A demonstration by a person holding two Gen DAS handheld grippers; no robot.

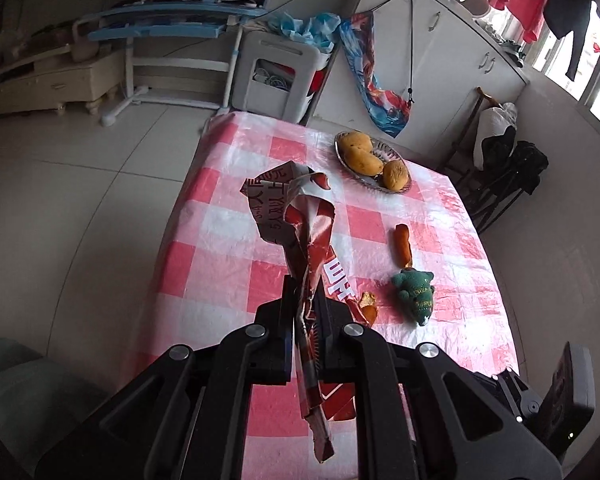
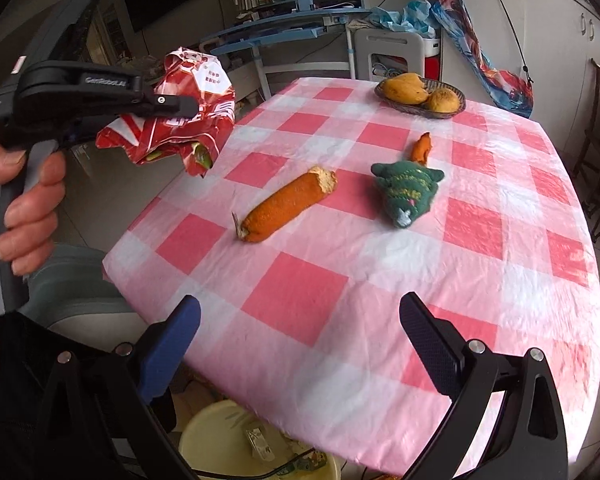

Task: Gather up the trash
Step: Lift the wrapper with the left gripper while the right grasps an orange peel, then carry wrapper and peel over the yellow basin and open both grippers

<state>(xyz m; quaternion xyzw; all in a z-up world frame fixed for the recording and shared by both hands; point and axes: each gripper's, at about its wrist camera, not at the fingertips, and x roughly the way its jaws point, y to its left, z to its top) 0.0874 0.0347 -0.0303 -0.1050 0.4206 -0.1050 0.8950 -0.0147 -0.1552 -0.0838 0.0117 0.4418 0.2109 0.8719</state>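
Note:
My left gripper (image 1: 305, 304) is shut on a crumpled red snack wrapper (image 1: 296, 216) and holds it in the air over the table's left side; the wrapper also shows in the right wrist view (image 2: 188, 108), past the table's left edge. An orange corn cob (image 2: 286, 208) lies on the red-and-white checked tablecloth (image 2: 380, 300). A smaller orange scrap (image 2: 421, 147) lies behind a green knitted toy (image 2: 406, 190). My right gripper (image 2: 300, 344) is open and empty, low over the table's near edge. A yellow bin (image 2: 220, 444) with some trash in it stands below that edge.
A woven basket (image 2: 456, 110) with mangoes (image 2: 404, 88) sits at the table's far side. A grey chair (image 2: 76, 292) stands at the left. A white cabinet (image 1: 440, 64), a blue desk (image 2: 292, 36) and dark chairs (image 1: 508, 176) surround the table.

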